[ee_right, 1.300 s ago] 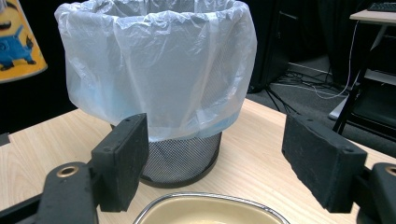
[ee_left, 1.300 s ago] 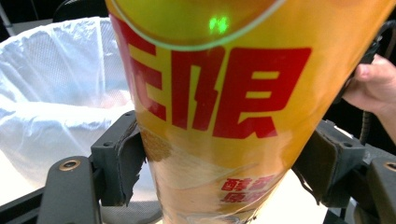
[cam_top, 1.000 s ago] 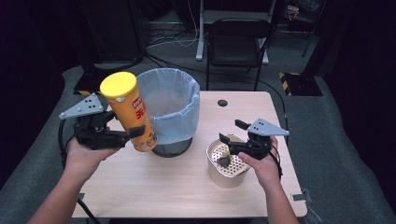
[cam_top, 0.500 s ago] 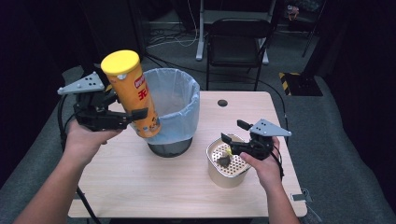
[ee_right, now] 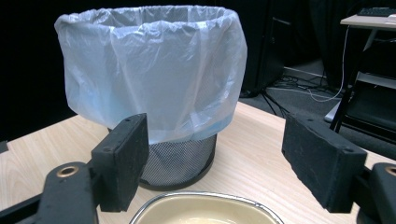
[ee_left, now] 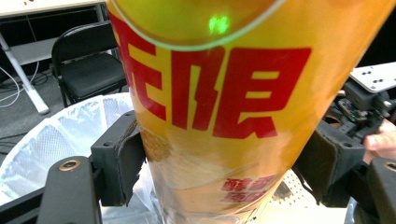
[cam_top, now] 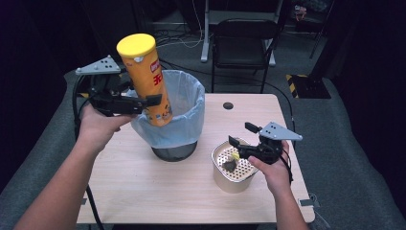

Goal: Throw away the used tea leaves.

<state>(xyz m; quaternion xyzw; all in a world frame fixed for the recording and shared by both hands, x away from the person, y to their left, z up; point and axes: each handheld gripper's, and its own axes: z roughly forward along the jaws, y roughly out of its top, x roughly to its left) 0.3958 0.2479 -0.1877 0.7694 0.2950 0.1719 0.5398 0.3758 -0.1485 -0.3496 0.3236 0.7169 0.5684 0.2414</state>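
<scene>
1. Left gripper (cam_top: 143,103): held in the person's left hand (cam_top: 98,125) at the left of the table (cam_top: 158,191), raised off the tabletop. Its jaws are clamped on the sides of a chip can, black pads pressing the can from both sides in the left gripper view.
2. Chip can (cam_top: 146,79): tall orange-yellow tube with yellow lid and red lettering, between the left gripper's jaws, tilted slightly, lid uppermost. Its lower end hangs at the near-left rim of the bin just beyond the gripper.
3. Waste bin (cam_top: 174,122): black mesh basket lined with a pale blue-white plastic bag, standing on the table between the two grippers, just right of the left gripper and well ahead of the right one.
4. Right gripper (cam_top: 239,146): held in the person's right hand (cam_top: 273,165) at the right of the table. Jaws stand apart, nothing between the pads in the right gripper view; they point toward the bin.
5. Cream bowl (cam_top: 234,167): round, with a perforated insert holding small scraps, directly under and just ahead of the right gripper's jaws.
</scene>
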